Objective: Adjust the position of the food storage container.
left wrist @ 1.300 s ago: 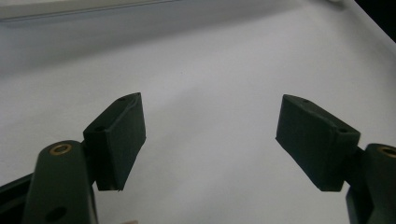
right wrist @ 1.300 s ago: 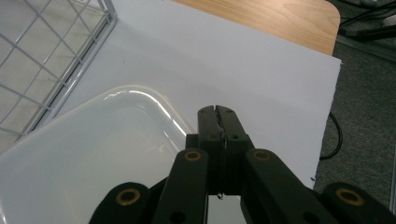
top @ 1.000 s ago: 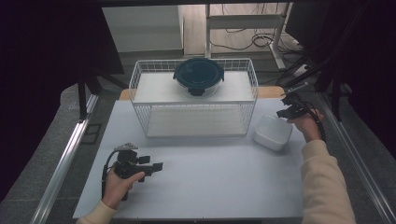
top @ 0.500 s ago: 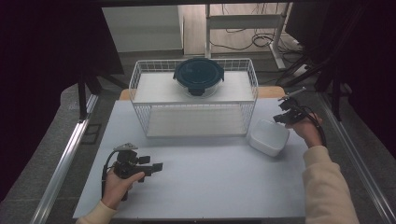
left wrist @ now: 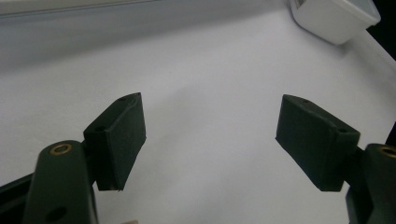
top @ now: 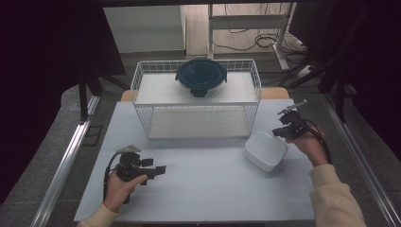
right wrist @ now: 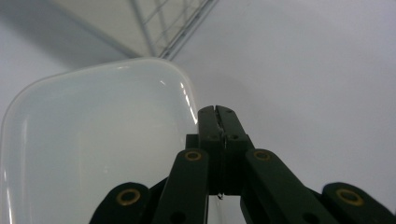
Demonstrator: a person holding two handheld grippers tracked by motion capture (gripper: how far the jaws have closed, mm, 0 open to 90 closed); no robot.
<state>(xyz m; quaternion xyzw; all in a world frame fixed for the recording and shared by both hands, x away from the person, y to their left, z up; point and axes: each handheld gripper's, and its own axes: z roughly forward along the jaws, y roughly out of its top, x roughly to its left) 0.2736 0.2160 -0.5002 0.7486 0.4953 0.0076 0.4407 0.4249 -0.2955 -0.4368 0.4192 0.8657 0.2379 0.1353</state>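
The left hand-held gripper (top: 158,169) sits low at the front-left of the counter (top: 208,194), jaws spread wide with nothing between them, just bare white surface under it in the left gripper view. So that one's basically parked and waiting.

Moving right, there's a white wire basket (top: 196,101) at the back middle, and a round dark-lidded container (top: 201,77) sits on its top shelf. Nothing is reaching for that at the moment.

Further right is the white dish (top: 266,150), a shallow squarish thing with rounded corners, resting on the counter just in front of the basket's right corner. Looks empty as far as the right gripper view shows.

Then the right hand-held gripper (top: 279,132) is at the dish's far right edge. In its own view the jaws are pressed together, and they seem to pinch the dish's rim (right wrist: 189,100), though the exact contact spot is hidden behind the jaws, so take that with a grain of salt.

My read on progress: early days. The grab on the dish looks made, but the dish is flat on the counter, so lifting it and putting it somewhere (maybe the basket?) is all left to do.
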